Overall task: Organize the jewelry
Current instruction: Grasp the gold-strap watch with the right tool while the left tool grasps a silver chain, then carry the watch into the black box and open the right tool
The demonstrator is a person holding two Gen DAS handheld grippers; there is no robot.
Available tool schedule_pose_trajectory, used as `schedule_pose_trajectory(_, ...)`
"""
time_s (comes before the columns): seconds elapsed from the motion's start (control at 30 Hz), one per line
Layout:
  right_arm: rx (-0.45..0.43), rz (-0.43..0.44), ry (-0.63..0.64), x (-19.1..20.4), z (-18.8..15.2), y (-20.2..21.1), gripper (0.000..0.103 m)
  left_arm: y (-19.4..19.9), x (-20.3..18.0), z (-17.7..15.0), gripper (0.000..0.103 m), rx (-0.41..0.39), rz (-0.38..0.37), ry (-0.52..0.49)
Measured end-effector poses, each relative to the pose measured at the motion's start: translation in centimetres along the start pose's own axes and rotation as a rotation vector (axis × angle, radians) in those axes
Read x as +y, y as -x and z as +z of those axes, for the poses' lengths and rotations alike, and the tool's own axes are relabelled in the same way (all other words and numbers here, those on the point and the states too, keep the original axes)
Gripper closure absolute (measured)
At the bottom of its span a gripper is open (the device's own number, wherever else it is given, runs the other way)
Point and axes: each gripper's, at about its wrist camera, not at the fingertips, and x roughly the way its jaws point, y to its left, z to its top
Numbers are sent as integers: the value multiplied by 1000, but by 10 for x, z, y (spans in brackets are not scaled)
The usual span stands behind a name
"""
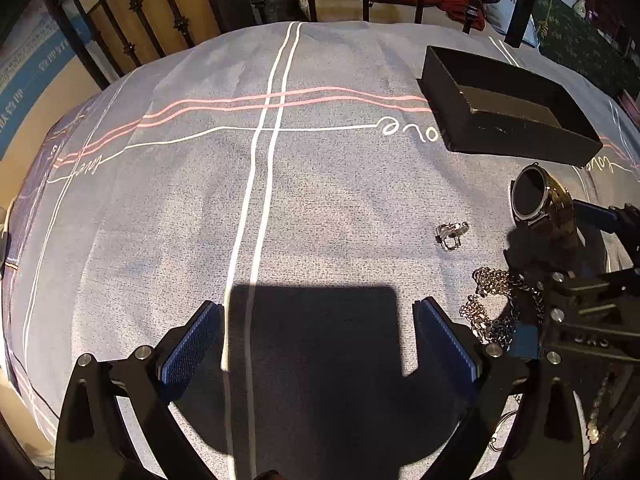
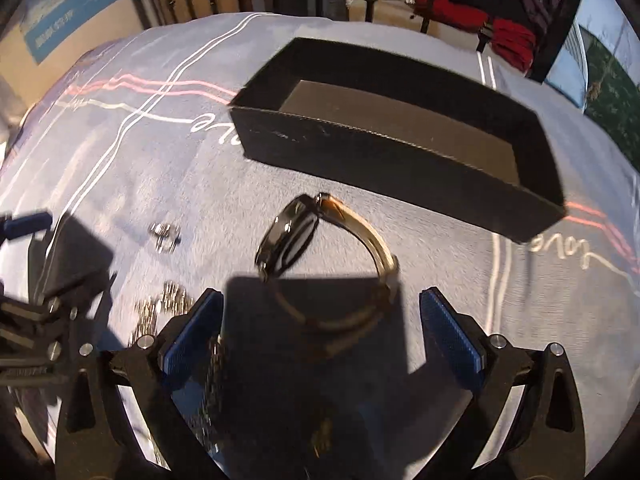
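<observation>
A gold-banded watch (image 2: 320,256) with a dark face stands on edge on the grey cloth, just ahead of my open right gripper (image 2: 320,332); it also shows in the left wrist view (image 1: 536,200). An open, empty black box (image 2: 400,140) lies beyond it, and shows at the right in the left wrist view (image 1: 508,108). A small silver ring (image 1: 452,234) lies left of the watch, blurred in the right wrist view (image 2: 165,237). A gold chain (image 1: 496,300) lies in a heap nearer. My left gripper (image 1: 318,340) is open and empty over bare cloth.
The grey cloth (image 1: 240,200) with white and pink stripes covers the table. A dark metal railing (image 1: 132,20) and red fabric (image 2: 512,40) stand beyond its far edge. More jewelry (image 1: 596,412) lies at the lower right.
</observation>
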Motion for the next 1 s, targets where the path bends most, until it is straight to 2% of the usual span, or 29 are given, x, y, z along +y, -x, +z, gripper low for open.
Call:
schedule_pose_trajectory(0.03,-13,-11,-1,0,0,-1,12,-1,-1,1,6,1,1,2)
schedule_pose_trajectory(0.1,-53,-9,-22,-4,-1,8,63,-3,-10,4,6,-5,-17,-7)
schedule_pose_trajectory(0.13,-55,-21,-47,-8,-2,13,72,-5,-18,8,6,-12,-36,-14)
schedule_pose_trajectory(0.23,-52,-9,-75,-23,-9,21,74,-7,-44,17,6,-11,-134,-16)
schedule_pose_trajectory(0.33,-70,-24,-106,-31,-22,32,75,-15,-71,25,8,-28,-156,-45)
schedule_pose_trajectory(0.37,-78,-29,-128,-37,-26,36,75,-16,-79,25,17,-61,-138,-76)
schedule_pose_trajectory(0.4,-80,-28,-141,-42,-27,36,75,-17,-84,25,22,-92,-127,-90)
schedule_pose_trajectory(0.47,-84,-21,-168,-51,-28,40,75,-13,-86,28,54,-121,-128,-100)
schedule_pose_trajectory(0.5,-86,-26,-170,-54,-27,42,75,-10,-87,29,64,-126,-118,-114)
schedule_pose_trajectory(0.53,-89,-32,-173,-56,-27,45,75,-8,-86,30,87,-129,-118,-121)
schedule_pose_trajectory(0.67,-95,-24,-182,-60,-24,47,74,-3,-71,25,87,-119,-196,-86)
schedule_pose_trajectory(0.83,-135,-6,-164,-56,-13,62,74,32,-49,20,87,-193,-250,-31)
schedule_pose_trajectory(1.0,-194,-2,-127,-57,20,77,74,67,-65,57,87,-295,-245,-63)
